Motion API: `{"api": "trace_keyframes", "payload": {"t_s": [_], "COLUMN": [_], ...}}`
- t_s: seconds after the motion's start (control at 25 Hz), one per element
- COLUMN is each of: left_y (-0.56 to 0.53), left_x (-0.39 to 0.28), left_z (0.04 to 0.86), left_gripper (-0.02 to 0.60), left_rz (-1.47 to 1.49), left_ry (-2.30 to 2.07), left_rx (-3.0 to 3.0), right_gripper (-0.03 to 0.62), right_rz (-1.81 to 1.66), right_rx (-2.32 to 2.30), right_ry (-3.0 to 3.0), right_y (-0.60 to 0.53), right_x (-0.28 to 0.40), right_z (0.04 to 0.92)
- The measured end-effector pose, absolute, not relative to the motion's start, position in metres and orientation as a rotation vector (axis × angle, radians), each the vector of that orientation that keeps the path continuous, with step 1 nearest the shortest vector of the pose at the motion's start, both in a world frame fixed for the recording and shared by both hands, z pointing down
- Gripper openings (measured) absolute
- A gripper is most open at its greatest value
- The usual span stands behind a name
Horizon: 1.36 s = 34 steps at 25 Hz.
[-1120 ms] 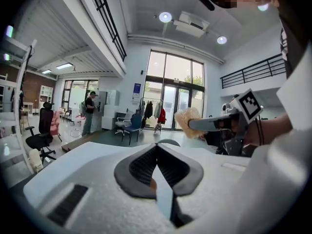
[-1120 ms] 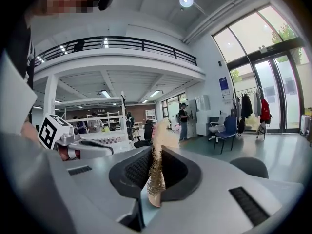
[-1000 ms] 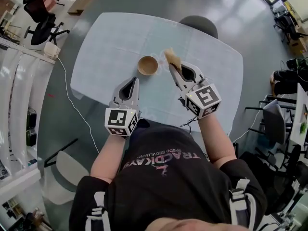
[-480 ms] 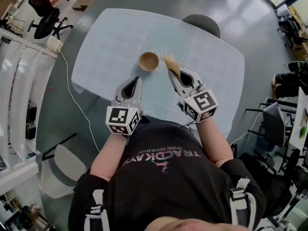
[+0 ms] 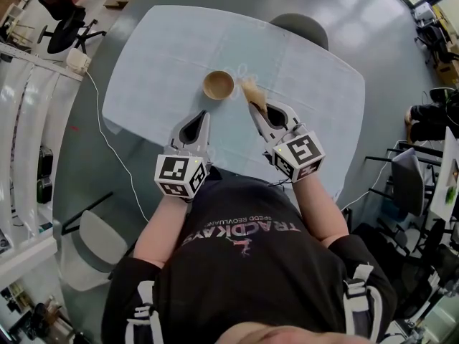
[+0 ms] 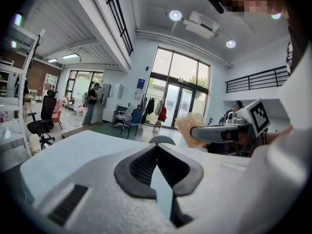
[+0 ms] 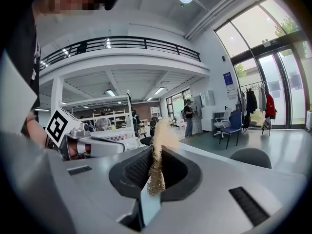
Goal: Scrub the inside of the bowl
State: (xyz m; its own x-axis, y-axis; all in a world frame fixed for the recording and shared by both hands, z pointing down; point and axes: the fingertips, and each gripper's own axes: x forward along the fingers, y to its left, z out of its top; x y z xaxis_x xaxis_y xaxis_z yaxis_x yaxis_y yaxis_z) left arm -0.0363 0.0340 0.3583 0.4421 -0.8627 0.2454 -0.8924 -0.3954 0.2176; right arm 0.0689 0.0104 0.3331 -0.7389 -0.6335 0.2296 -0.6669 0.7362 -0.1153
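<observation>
Bowl: brown bowl point(image 5: 218, 84), upright on the pale blue table point(image 5: 158, 63), near its middle, well in from every edge.
Right gripper point(image 5: 255, 107): clamped on a tan fibrous scrub pad point(image 5: 251, 89); pad sticking out past the tips, just right of the bowl, apart from its rim.
Left gripper point(image 5: 204, 116): jaws pressed together, nothing between them; over the near part of the table, short of the bowl.
Open room: bare cloth left of, right of and beyond the bowl; near edge passing under both gripper bodies; grey chair back point(image 5: 300, 31) at the far edge.
Change: a second ago, pad reaching beyond the bowl's far rim, now drawn back level with the bowl; left gripper much as before; bowl on the same spot.
</observation>
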Motion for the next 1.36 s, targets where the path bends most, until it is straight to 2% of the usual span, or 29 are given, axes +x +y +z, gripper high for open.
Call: {"api": "trace_keyframes", "payload": {"t_s": [1.36], "left_y": [0.041], "left_x": [-0.023], "left_z": [0.361], "left_gripper": [0.015], "left_rz": [0.162], "left_ry": [-1.516], "left_rx": [2.378], "right_gripper": [0.032], "right_rz": [0.285], "right_rx": [0.953], "right_ry": [-2.764], "right_y": [0.014], "right_x": [0.075], "right_z": [0.341]}}
